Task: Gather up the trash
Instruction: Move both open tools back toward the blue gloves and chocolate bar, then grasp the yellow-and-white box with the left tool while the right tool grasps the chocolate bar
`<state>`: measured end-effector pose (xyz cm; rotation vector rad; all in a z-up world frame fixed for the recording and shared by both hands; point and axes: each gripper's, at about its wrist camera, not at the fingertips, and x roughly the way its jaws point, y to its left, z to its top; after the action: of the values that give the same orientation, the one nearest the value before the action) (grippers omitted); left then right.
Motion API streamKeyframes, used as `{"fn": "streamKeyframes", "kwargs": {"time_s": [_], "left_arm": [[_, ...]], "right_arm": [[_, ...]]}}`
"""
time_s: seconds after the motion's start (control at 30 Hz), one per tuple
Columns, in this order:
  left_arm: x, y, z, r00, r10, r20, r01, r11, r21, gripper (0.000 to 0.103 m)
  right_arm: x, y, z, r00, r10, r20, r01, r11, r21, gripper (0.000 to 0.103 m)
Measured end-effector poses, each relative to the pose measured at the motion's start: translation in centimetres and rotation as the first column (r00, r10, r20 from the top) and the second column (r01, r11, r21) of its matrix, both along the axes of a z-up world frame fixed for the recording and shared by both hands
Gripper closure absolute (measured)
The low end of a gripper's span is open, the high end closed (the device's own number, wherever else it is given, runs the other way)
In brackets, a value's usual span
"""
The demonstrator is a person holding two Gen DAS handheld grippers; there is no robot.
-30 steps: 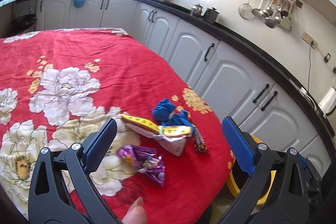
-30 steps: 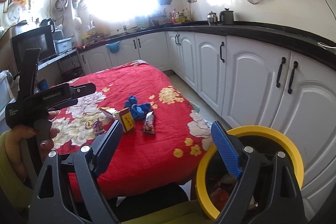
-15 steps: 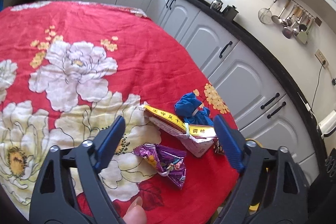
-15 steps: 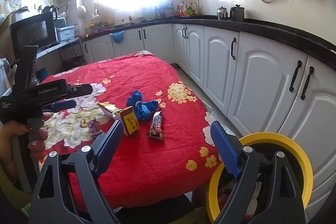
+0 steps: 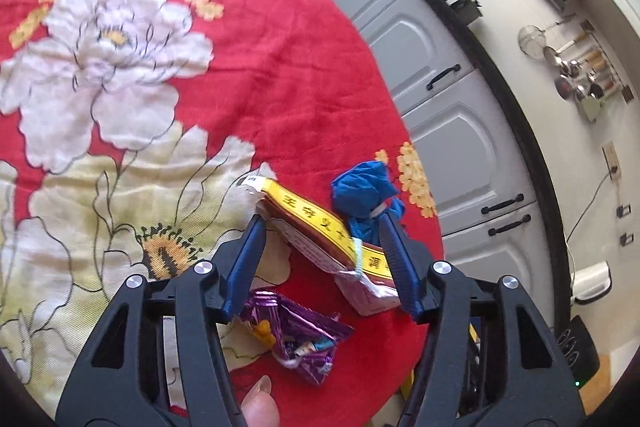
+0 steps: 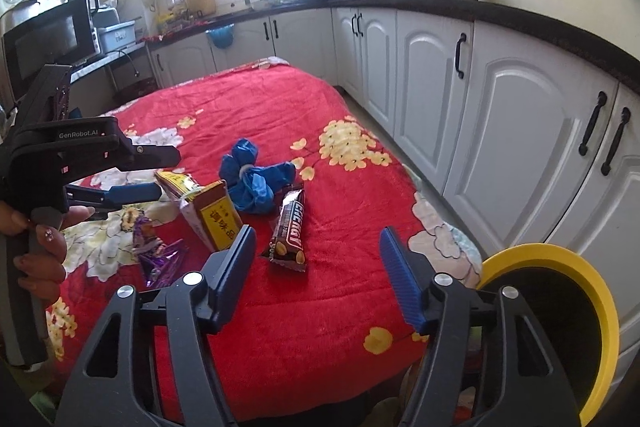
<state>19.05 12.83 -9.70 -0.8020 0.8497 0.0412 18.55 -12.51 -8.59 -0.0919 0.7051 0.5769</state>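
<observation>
Left wrist view: the left gripper [image 5: 320, 231], jaws just closing, half open around the box [image 5: 320, 239], holds nothing; centre it before squeezing.

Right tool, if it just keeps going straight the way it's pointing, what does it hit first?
Most likely the Energy bar wrapper, lying on the red cloth between and just ahead of the right tool fingers. The jaws stand apart, touching nothing; depth is uncertain.

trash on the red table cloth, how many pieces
4: yellow-banded box between the left gripper's open fingers, blue wad behind it, purple wrapper near the front edge, chocolate bar rightmost.
</observation>
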Motion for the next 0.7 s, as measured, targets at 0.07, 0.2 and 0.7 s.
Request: {"fn": "streamKeyframes", "kwargs": {"time_s": [0.07,0.2,0.7], "left_arm": [[0.3,0.2,-0.6,1.0,0.002,-0.013,-0.003,1.0,-0.03,0.054],[0.6,0.5,-1.6,0.999,0.019,-0.036,-0.021,0.998,-0.056,0.059],[1.0,0.4,-2.0,1.0,0.017,-0.016,-0.017,1.0,-0.026,0.066]], "right_arm": [[0.4,0.2,-0.4,1.0,0.006,-0.016,-0.006,1.0,-0.006,0.044],[1.3,0.6,-1.2,0.998,0.012,-0.057,-0.012,1.0,-0.002,0.047],[3.6,2.3,-2.6,0.984,0.026,-0.176,-0.018,0.999,0.049,0.07]]}}
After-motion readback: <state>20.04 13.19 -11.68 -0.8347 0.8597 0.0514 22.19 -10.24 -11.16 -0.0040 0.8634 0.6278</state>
